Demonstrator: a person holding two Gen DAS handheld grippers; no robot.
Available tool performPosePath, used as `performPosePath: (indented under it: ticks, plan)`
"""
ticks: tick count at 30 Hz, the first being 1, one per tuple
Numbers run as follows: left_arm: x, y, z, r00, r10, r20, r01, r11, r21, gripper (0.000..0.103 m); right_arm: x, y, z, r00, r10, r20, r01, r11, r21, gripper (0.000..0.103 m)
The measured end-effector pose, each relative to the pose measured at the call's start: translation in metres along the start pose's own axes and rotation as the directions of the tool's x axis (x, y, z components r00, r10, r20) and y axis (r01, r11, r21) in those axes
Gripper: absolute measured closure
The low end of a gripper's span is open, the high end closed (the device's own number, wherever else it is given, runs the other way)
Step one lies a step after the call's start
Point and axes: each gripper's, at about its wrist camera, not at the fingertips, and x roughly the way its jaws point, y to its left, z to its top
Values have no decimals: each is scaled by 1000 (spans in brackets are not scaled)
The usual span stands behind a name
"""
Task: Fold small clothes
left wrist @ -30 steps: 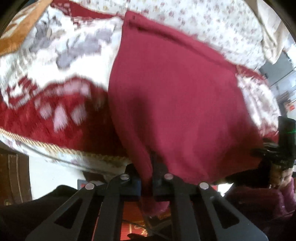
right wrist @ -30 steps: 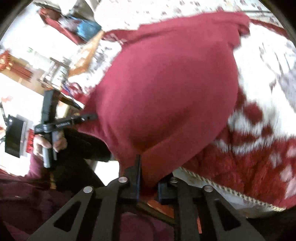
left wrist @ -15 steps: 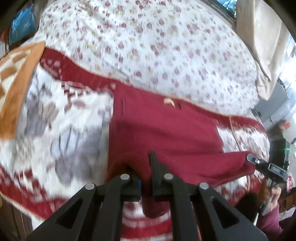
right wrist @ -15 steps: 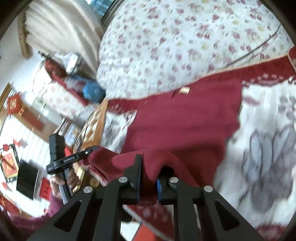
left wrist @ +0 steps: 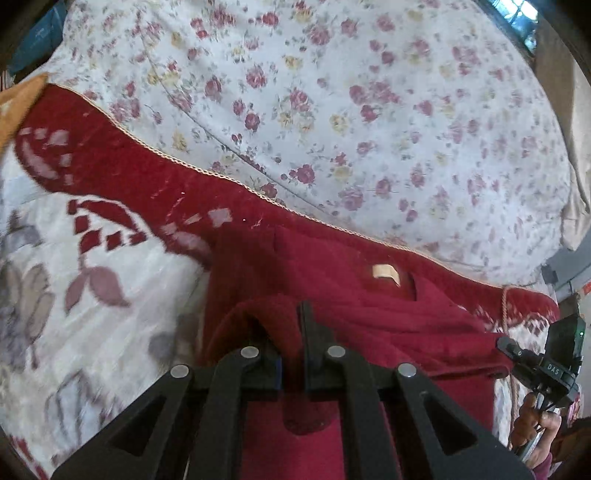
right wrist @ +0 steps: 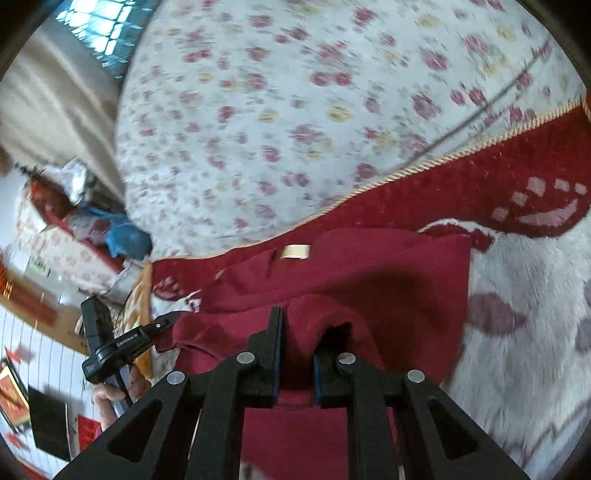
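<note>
The flowered bedspread (left wrist: 369,110) fills the top of both views; below it lies the red and white blanket (left wrist: 110,177), my work surface. The dark red garment (left wrist: 369,306) sits low and centre, its tan label (left wrist: 384,273) facing up. I keep my left gripper (left wrist: 291,332) and right gripper (right wrist: 299,332) each pinched on a hem corner, so the lifted edge folds over evenly, I judge.

Bright daylight comes from a window (right wrist: 99,33) at upper left of the right view; the flowered bedspread (right wrist: 295,110) there is smeared by motion blur; both pictures bulge fisheye-fashion, with dark vignetted corners; shadows soft.
</note>
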Motion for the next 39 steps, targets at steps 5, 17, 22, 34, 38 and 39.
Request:
performPosePath:
  ticks: [5,17,22,34,38,39]
  plan:
    - [22,1,8,999,-24,-28,24,1000,-1,63,15,-21,11,1000,11,-25,-9,996,89,85]
    - [8,6,7,994,102,41,-102,995,-1,13,-17,39,-1,988,-136,65,147,968,-202,43]
    - [39,14,-7,973,227,-39,-226,974,36,13,51,25,13,895,-441,66,440,850,-290,56]
    - [-8,21,-18,978,205,27,-206,977,56,13,-14,45,-15,928,-361,95,373,884,-281,42]
    - [-30,24,-33,978,205,38,-207,976,73,13,1,48,-60,907,-421,-17,385,845,-371,42]
    - [-32,25,-36,978,207,32,-208,975,72,13,12,42,-71,872,-488,-32,434,804,-406,42]
